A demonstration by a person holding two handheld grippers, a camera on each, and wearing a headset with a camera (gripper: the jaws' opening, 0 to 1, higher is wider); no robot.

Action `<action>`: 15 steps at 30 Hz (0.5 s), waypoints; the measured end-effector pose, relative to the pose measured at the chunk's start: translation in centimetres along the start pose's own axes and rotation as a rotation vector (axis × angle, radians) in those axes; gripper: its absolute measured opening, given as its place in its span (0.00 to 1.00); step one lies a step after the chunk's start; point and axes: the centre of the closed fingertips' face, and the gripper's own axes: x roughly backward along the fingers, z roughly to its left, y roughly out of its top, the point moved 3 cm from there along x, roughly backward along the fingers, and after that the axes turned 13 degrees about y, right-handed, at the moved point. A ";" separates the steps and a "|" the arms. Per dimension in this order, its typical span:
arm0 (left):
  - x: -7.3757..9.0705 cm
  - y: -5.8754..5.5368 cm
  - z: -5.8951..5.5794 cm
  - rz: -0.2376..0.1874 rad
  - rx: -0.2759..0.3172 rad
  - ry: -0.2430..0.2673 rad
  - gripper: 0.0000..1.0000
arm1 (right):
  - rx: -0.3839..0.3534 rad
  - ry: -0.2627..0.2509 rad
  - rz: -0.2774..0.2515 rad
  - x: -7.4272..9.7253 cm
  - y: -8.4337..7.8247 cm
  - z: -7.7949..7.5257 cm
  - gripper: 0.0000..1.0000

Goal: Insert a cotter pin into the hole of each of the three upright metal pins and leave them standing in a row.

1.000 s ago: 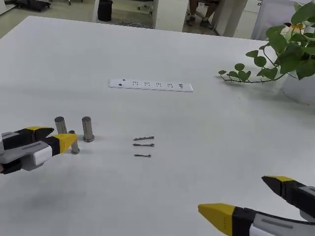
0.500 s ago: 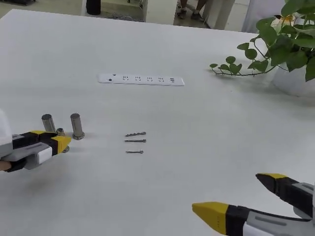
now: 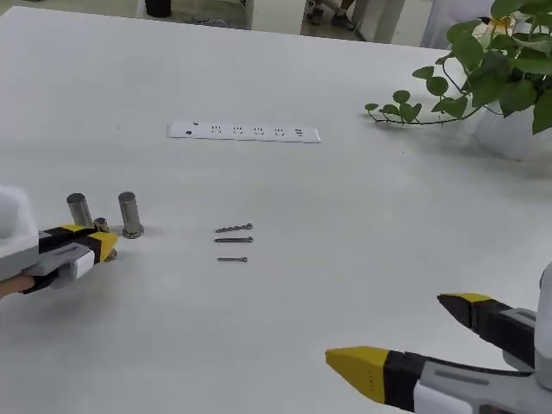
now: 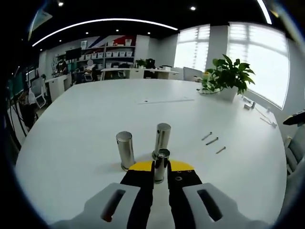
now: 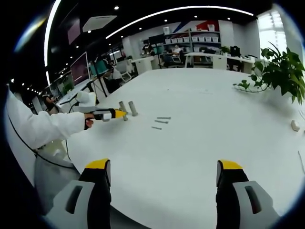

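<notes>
Jaws on the left gripper (image 4: 161,177) are narrow, pinched on the small front metal pin (image 4: 162,162), which stands upright btwn the yellow tips. Right gripper (image 5: 163,167) hangs low at the near side, jaws wide, nothing in them.

Progress check: looks like the very start. All 3 cotter pins (image 3: 233,240) lie flat on the surface (image 3: 345,216), stacked one below another in the head view, well apart from the uprights, to their right. None is in a hole yet, as far as I can tell. The left tall pin (image 4: 125,149) and rear tall pin (image 4: 162,137) stand just beside the gripped one, bunched in a cluster, not a row. So 3 insertions plus the lining-up are left, by my read.

Room to move: plenty. It's open white surface btwn the uprights and the cotter pins, and btwn the right gripper and the cotter pins. Power strip (image 3: 244,131) sits farther back, out of the way. Potted plant (image 3: 496,65) is off at the far right. Uprights sit toward the left side of the surface, so watch that edge when shifting them.
</notes>
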 end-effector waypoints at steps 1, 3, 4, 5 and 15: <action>0.0 0.0 0.0 -0.002 -0.010 -0.001 0.07 | -0.004 0.002 0.007 0.0 -0.1 0.0 0.90; 0.2 0.0 -0.1 -0.005 -0.045 -0.007 0.07 | -0.003 0.005 0.016 -0.1 -0.2 0.0 0.89; 0.2 0.0 -0.1 -0.005 -0.045 -0.013 0.07 | -0.001 0.003 0.015 -0.1 -0.2 0.0 0.89; 0.2 0.0 -0.2 -0.003 -0.041 -0.015 0.07 | 0.003 0.005 0.014 -0.1 -0.2 0.0 0.89; 1.4 0.4 -0.4 -0.011 -0.050 -0.003 0.05 | 0.019 0.010 0.002 -0.1 0.2 0.3 0.90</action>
